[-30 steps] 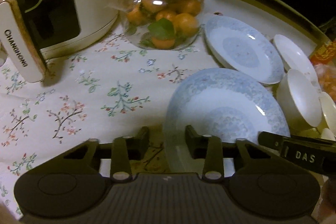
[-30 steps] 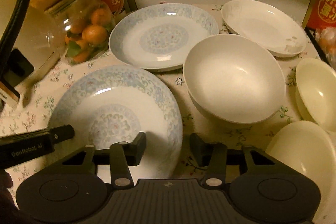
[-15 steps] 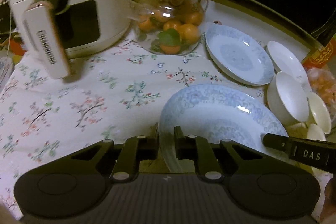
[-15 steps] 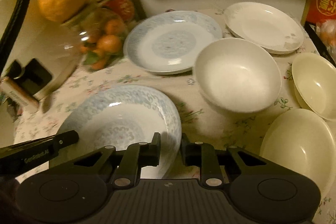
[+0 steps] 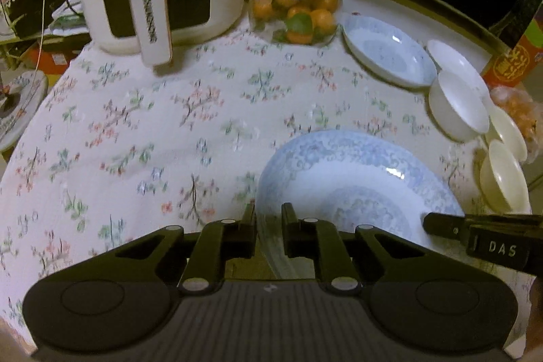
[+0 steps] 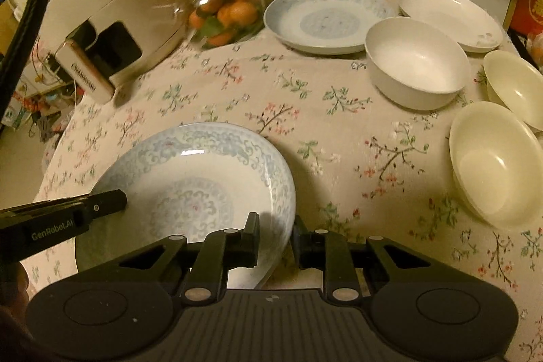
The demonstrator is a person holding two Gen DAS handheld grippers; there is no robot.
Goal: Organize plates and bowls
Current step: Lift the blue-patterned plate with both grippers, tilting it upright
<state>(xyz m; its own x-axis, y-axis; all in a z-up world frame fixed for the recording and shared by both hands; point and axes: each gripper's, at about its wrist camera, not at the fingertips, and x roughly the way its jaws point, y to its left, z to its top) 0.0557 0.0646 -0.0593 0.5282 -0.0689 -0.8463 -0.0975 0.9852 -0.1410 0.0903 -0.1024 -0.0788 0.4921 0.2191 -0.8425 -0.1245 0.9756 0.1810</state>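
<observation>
**A:** Left wrist view first. What could go wrong? The left gripper [image 5: 268,226] pinches the near rim of the blue plate [image 5: 356,192] with its fingers nearly together, only the rim between them. It looks lifted off the cloth [image 5: 152,124], though I can't be sure. A rim-only hold on glazed china can slip, or the plate can tilt if one side pulls harder.

**B:** Yeah, and the right tongs poke in at the plate's far edge there, so both hold the same plate.

**A:** Right wrist view: the right gripper [image 6: 275,234] is narrowed onto the rim too, one finger inside, one outside. Plate [image 6: 190,192] sits low left, well apart from the second blue plate [image 6: 325,19], the white bowl [image 6: 417,63] and the cream bowls [image 6: 492,158].

**B:** So if it's headed for that other plate, I'd guess the bowl is the thing to clip on the way.
</observation>
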